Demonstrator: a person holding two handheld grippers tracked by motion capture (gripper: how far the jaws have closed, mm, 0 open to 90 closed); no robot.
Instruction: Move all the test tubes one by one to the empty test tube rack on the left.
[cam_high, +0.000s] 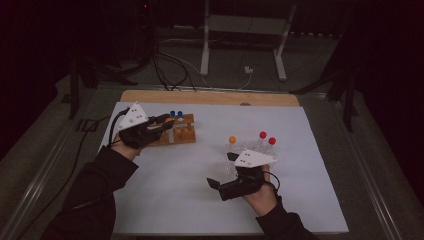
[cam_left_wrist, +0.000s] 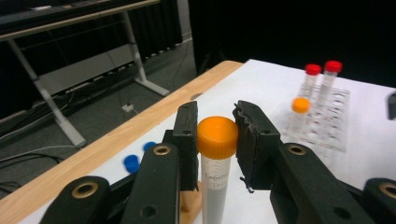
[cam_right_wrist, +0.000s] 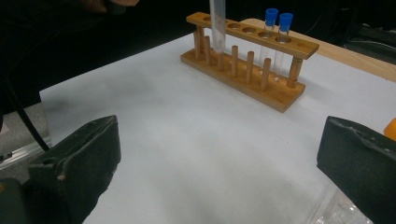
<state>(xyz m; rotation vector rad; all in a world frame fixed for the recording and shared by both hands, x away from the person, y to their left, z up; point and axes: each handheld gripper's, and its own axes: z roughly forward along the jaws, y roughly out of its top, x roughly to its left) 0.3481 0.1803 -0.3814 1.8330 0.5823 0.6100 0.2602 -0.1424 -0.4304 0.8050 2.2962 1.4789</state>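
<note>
Right now your left gripper (cam_left_wrist: 215, 140) is clamped on the orange-capped tube (cam_left_wrist: 216, 158), held upright over the near end of the wooden rack (cam_high: 176, 131); two blue-capped tubes (cam_right_wrist: 278, 29) stand at its far end. Beyond lies the table's wooden edge (cam_high: 210, 97). Your right gripper (cam_right_wrist: 219, 154) gapes wide, holding nothing, with bare white sheet (cam_right_wrist: 187, 130) ahead and the clear rack (cam_left_wrist: 327, 121) just beside it.

Two blue-capped tubes (cam_right_wrist: 278, 32) stood upright in the rack's far holes. Two red-capped tubes (cam_left_wrist: 322, 86) stood side by side in the clear rack (cam_left_wrist: 334, 126). White sheet (cam_high: 200, 190) covered desk (cam_high: 210, 97).
</note>
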